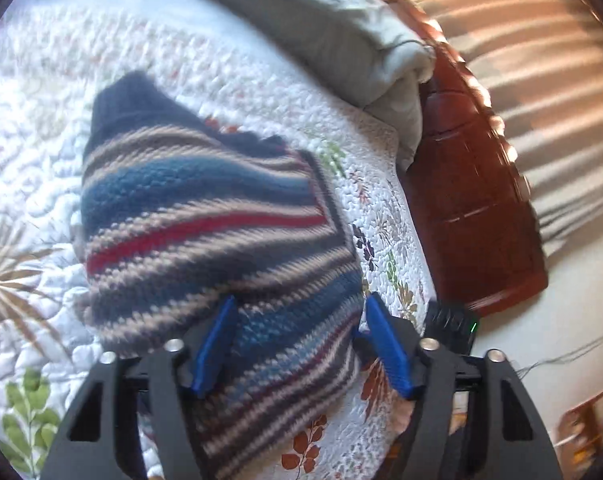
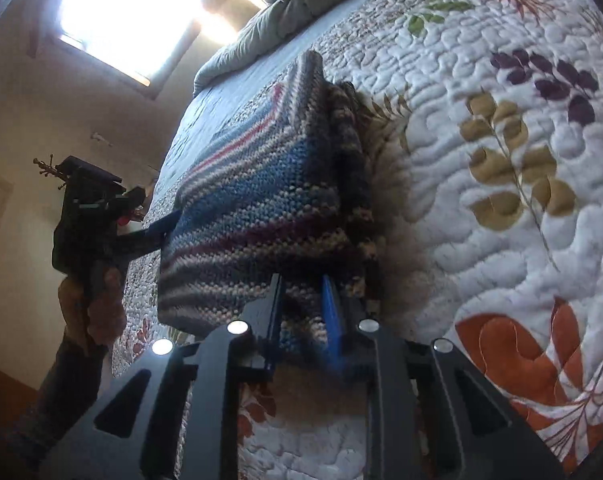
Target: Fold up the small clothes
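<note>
- The striped knit garment lies on the bed quilt. It has bands of blue, navy, beige and red, and a thick, coarse knit. It is already folded into a compact shape with several layers.
- In the left wrist view a dark navy part sticks out at about 11 o'clock of the garment. The near corner reaches down between the blue fingers of the left tool.
- The left tool stands apart. The knit lies between its fingers, but they do not press on it.
- The right tool has its fingers close together, clamped on the near edge of the garment.
- The quilt is white with printed leaves in orange, green, purple and ochre. From the garment toward 3 o'clock in the right wrist view there is wide open quilt.
- A grey duvet is bunched at 12 o'clock in the left wrist view. The bed edge runs just beside the garment at 3 o'clock, with a red-brown wooden piece beyond it.
- Only the right wrist view shows the stacked layers from the side, a bright window at 11 o'clock, and the left tool at the garment's far corner at 9 o'clock, with a hand under it.
- Only the left wrist view shows the striped top face in full. This view is blurred.
</note>
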Available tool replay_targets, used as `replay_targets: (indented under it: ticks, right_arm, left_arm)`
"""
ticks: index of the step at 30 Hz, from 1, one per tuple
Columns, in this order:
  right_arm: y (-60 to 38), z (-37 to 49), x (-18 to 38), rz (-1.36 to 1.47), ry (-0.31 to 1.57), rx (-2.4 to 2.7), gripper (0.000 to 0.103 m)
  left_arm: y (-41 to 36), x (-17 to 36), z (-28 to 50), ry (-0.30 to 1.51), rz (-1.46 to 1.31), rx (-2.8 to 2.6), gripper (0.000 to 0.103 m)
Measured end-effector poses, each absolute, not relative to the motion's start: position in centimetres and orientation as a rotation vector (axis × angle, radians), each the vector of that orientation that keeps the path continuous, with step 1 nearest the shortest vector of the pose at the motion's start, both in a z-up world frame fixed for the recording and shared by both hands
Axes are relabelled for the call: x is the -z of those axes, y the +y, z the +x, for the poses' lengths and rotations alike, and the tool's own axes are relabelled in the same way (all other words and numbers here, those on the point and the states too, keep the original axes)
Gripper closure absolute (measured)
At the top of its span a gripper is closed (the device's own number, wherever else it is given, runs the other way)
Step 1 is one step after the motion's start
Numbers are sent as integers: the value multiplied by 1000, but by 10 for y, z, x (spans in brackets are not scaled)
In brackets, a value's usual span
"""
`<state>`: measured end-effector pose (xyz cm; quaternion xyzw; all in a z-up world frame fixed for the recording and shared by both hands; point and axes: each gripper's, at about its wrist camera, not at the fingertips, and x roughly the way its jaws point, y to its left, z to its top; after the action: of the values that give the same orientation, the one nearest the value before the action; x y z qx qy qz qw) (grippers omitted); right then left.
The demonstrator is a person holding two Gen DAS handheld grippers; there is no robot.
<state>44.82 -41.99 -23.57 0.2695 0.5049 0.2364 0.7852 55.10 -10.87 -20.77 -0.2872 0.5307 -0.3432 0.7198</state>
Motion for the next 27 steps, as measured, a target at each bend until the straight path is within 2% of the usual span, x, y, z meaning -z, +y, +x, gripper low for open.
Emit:
replay_targets:
  ticks: [2, 5, 8, 12, 15, 18, 24, 25, 27]
  right_arm:
    - [-420, 450, 233, 569, 1093, -511, 86]
    - [-420, 455, 214, 566, 1092, -512, 85]
    - [-416, 451, 189, 578, 1039, -547, 69]
    - [-393, 449, 191, 551, 1089, -609, 64]
    - [-378, 453, 216, 481, 1203, -555, 68]
    - [-376, 456, 210, 462, 1226, -554, 69]
    - [-370, 478, 155, 485, 1073, -588, 59]
    - [-370, 489, 150, 500, 1055, -582, 51]
    - [-375, 524, 147, 553, 1035, -552, 50]
  left_arm:
    - [-107, 213, 559, 1197, -644, 764, 47]
    - [-99, 210, 558, 1212, -680, 761, 47]
    - [-88, 189, 537, 1157, -683, 788, 32]
    - [-90, 180, 499, 1152, -633, 842, 29]
    - [-96, 202, 485, 1248, -547, 769, 28]
    - [-94, 222, 481, 1296, -582, 760, 31]
    - [-79, 204, 468, 1202, -649, 843, 30]
    - [-76, 201, 468, 1174, -663, 842, 29]
    - [-67, 196, 467, 1141, -696, 851, 24]
